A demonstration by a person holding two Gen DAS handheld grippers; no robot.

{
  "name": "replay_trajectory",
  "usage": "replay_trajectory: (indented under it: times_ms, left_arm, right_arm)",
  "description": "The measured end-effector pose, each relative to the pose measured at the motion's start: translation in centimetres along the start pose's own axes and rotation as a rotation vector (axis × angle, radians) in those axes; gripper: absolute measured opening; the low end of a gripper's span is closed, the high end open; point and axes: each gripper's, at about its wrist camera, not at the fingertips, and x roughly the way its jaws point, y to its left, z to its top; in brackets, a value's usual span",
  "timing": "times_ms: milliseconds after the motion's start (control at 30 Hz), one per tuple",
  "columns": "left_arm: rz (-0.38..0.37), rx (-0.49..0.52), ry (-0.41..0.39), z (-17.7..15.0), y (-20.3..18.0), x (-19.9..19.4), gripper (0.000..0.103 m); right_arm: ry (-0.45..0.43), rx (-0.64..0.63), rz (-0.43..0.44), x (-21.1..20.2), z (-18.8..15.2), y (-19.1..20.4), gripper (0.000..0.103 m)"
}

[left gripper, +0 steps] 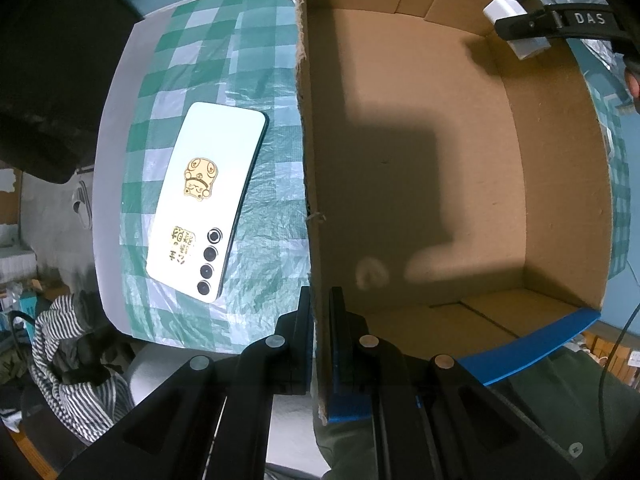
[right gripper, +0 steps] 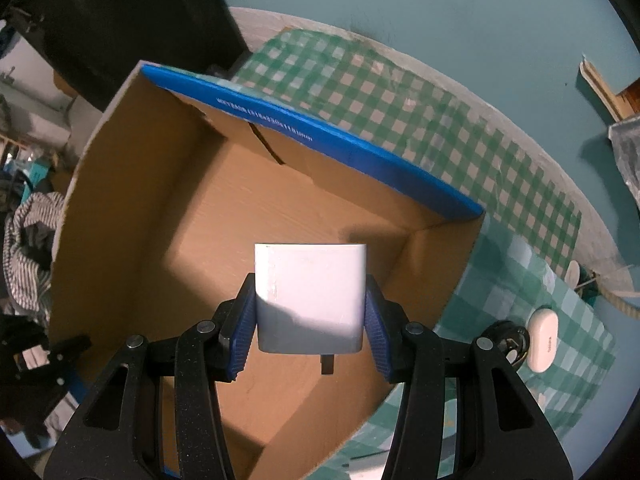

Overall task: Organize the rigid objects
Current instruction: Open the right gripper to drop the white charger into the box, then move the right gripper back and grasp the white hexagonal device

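Note:
An open cardboard box with blue outer faces stands on the checked tablecloth; nothing lies in it. My left gripper is shut on the box's near left wall. My right gripper is shut on a white charger block and holds it above the box's inside. The charger and the right gripper also show in the left wrist view over the far right corner. A white phone with gold stickers lies face down on the cloth left of the box.
A white earbud case and a dark round object lie on the green checked cloth right of the box. Striped fabric hangs below the table's left edge. A dark block stands at the far left.

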Motion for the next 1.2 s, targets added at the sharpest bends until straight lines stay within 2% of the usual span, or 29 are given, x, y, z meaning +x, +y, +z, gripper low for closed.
replay_trajectory:
  times_ms: [267,367,433,767,1200]
  left_arm:
    - [-0.003,0.004,0.004,0.0,0.1,0.1,0.007]
    - [-0.001,0.012,0.007,0.0,0.1,0.1,0.007]
    - [0.001,0.015,0.008,0.0,0.0,0.2,0.007]
    - [-0.001,0.018,0.016,0.0,-0.1,0.1,0.007]
    - [-0.008,0.014,0.007,0.2,-0.1,-0.4,0.007]
  right_arm:
    - [-0.02,0.013,-0.007,-0.1,0.0,0.3,0.05]
    - [-0.027,0.023,-0.005,-0.3,0.1,0.3,0.055]
    - [-0.038,0.026,-0.004,-0.7,0.1,0.3,0.057]
    - [-0.1,0.059,0.018,-3.8,-0.7,-1.0,0.058]
    - [-0.154,0.12,-0.017,-8.4,-4.8,-4.9,0.058]
